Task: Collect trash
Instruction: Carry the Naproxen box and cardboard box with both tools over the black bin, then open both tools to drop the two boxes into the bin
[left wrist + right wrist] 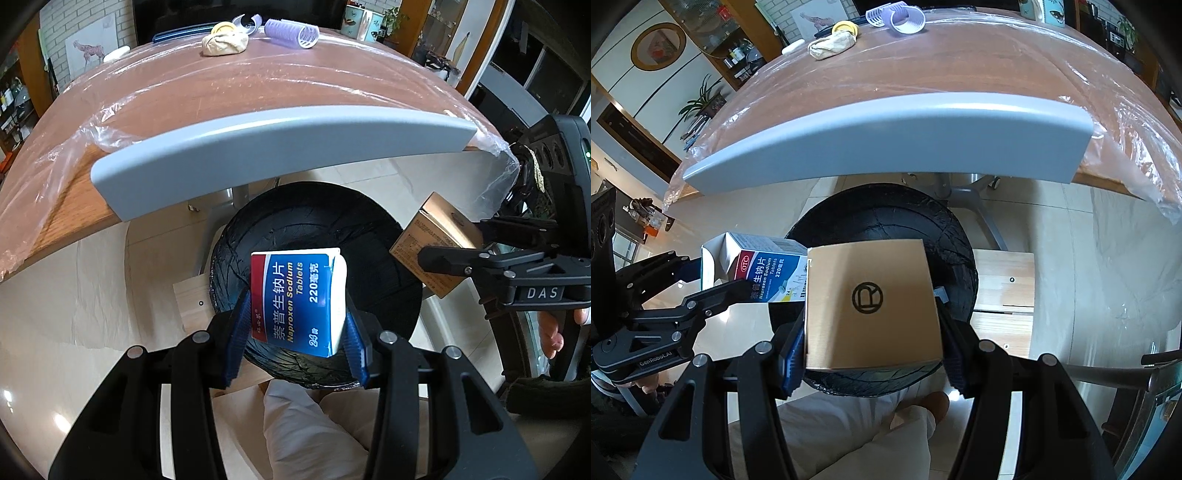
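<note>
Left gripper (295, 328), seen through its own wrist camera, is clamped on a blue-and-white medicine box (295, 299), its blue pads pressing the box's two sides. That box hangs above the open mouth of a bin lined with a black trash bag (384, 266), which stands on the pale floor beside a grey chair back (258, 147). At the right edge the right gripper (439, 254) holds a brown cardboard box (424, 236) over the bin's rim. Beyond, a wooden table (258, 88) under clear plastic film carries a purple hair roller (291, 31) and a crumpled beige wad (224, 43).

From the right wrist camera, the right gripper (873, 339) grips the brown cardboard box (871, 306) by its sides, directly over the bag-lined bin (886, 214). To the left, the left gripper (716, 280) holds the medicine box (764, 266), close beside the brown one.
</note>
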Available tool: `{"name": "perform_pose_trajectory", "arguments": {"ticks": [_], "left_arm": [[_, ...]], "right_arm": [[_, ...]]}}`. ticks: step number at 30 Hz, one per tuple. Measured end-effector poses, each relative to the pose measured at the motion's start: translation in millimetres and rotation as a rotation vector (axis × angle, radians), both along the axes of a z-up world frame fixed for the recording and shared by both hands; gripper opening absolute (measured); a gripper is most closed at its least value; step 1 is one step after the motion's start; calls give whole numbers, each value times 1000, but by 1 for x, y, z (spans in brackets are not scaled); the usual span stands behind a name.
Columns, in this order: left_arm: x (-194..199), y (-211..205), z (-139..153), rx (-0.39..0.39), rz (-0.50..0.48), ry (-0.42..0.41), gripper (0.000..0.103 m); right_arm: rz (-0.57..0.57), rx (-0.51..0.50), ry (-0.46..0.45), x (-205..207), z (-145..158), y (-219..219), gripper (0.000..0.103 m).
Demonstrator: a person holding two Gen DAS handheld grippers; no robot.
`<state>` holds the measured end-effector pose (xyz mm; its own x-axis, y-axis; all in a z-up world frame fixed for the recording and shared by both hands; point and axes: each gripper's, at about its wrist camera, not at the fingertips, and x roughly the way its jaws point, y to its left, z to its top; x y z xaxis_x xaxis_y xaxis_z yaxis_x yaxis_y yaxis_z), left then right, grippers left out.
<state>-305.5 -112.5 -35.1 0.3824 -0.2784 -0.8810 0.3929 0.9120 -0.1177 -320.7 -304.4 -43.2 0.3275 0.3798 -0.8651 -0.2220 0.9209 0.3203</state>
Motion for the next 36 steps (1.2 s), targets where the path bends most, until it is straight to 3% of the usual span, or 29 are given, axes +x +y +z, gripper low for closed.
{"name": "perform_pose_trajectory", "arguments": {"ticks": [36], "left_arm": [[20, -11, -23, 66, -13, 37, 47]], "right_arm": [[9, -39, 48, 16, -22, 4, 59]]}}
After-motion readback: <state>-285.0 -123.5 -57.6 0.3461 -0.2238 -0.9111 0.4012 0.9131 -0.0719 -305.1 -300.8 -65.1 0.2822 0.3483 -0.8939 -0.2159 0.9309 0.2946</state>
